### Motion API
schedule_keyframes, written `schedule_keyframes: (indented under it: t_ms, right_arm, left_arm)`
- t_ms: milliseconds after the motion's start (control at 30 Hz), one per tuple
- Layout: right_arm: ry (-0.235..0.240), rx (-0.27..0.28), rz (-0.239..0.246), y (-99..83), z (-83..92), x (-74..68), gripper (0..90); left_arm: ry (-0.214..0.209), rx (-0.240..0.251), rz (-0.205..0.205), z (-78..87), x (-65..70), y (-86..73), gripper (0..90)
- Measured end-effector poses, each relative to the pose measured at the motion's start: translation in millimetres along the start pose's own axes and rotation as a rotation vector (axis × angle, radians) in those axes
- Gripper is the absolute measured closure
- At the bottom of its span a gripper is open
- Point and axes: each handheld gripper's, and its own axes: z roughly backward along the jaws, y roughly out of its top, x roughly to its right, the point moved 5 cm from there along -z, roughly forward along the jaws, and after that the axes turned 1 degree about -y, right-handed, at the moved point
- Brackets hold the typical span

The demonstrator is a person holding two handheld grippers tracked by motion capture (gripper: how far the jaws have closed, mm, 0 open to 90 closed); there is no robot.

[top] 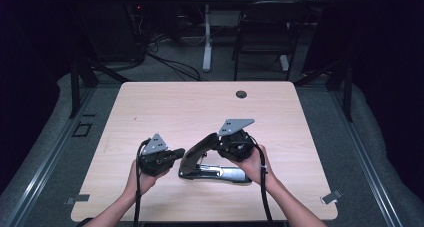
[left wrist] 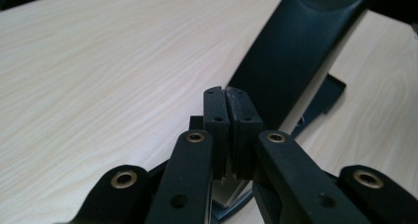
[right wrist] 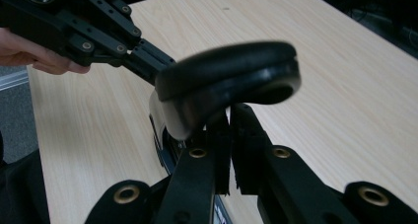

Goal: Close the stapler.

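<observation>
Both hand-held grippers, left [top: 176, 154] and right [top: 220, 143], are closed on nothing, flanking the stapler's raised arm [top: 197, 154]. The arm could snap down (nothing clamps it) if nudged.

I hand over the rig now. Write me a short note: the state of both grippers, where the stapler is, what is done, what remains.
Left gripper: shut, nothing between the pads, tips at the hinge end of the stapler.
Right gripper: shut, tips under the raised black handle; whether they touch it I cannot tell.
Stapler: on the table, near the front edge, base flat, handle swung up.
Done: the stapler is open.
Left: probably loading or closing it; steady the base first.
</observation>
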Motion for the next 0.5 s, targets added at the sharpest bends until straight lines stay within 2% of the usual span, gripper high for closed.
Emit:
schedule_keyframes:
  t_ms: [67,300,500]
  right_arm:
    - [-0.004,0.003,-0.007,-4.3,2.5,2.8,88.6]
    - [-0.007,0.001,-0.015,-8.0,9.6,7.7,88.5]
    - [-0.012,-0.028,-0.003,-14.3,9.1,8.7,88.0]
  left_arm:
    - [0.002,-0.012,-0.009,-2.8,1.3,-1.0,89.3]
    - [-0.017,-0.036,0.003,-4.1,-0.2,-3.3,89.0]
    - [-0.034,-0.042,0.003,-4.4,0.0,-4.6,87.4]
